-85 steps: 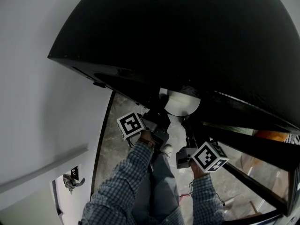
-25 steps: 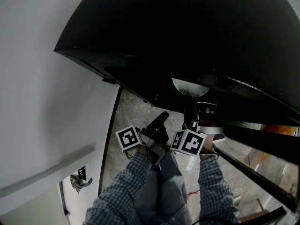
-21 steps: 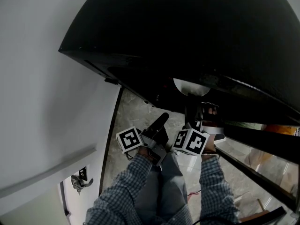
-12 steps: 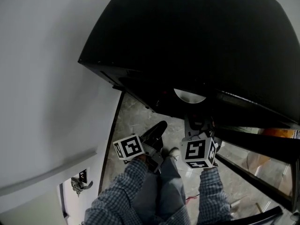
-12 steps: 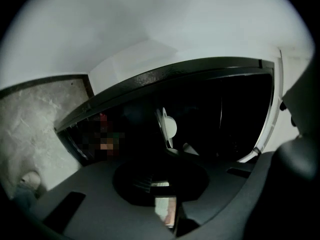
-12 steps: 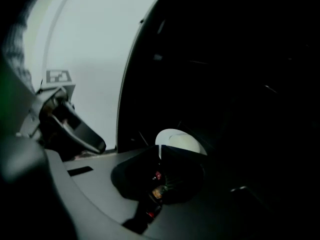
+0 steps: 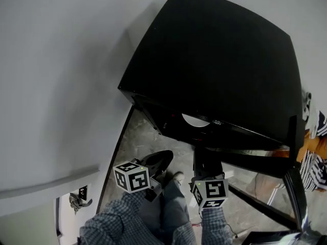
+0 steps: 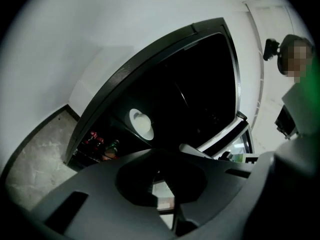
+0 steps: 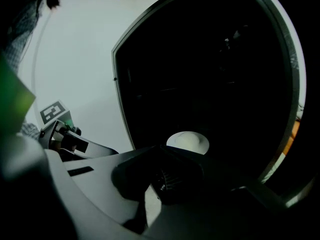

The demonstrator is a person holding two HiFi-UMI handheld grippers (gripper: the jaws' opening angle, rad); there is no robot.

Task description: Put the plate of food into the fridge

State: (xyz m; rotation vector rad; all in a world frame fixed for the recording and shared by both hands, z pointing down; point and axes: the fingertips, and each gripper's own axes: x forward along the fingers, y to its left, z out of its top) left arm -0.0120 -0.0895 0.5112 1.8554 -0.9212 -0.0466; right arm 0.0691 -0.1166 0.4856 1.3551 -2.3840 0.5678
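Although small red-capped bottles (image 8: pixel 94 138) stand low inside the tall black fridge (image 7: pixel 214 70), their labels are too small to read. The only clear print is the black-and-white square markers on the left cube (image 7: pixel 131 176) and the right cube (image 7: pixel 210 193).

The round white plate of food (image 7: pixel 195 120) sits on a dark shelf inside that fridge with a pale mound on it, well apart from both tools. Your left gripper (image 8: pixel 161 156) has its jaws together with nothing between them. Your right gripper (image 9: pixel 160 151) is likewise closed on nothing and points up at the plate from in front.

In the head view you hold both grippers low before the opening, the right one just under the plate's shelf, with your checked sleeves (image 7: pixel 115 223) drawn close to your body. The black open door (image 7: pixel 255 161) stretches off to your right. Grey marbled floor (image 7: pixel 134 137) lies beneath, a white wall (image 7: pixel 61 75) stands on your left, and a metal door handle (image 7: pixel 75 201) shows at lower left.
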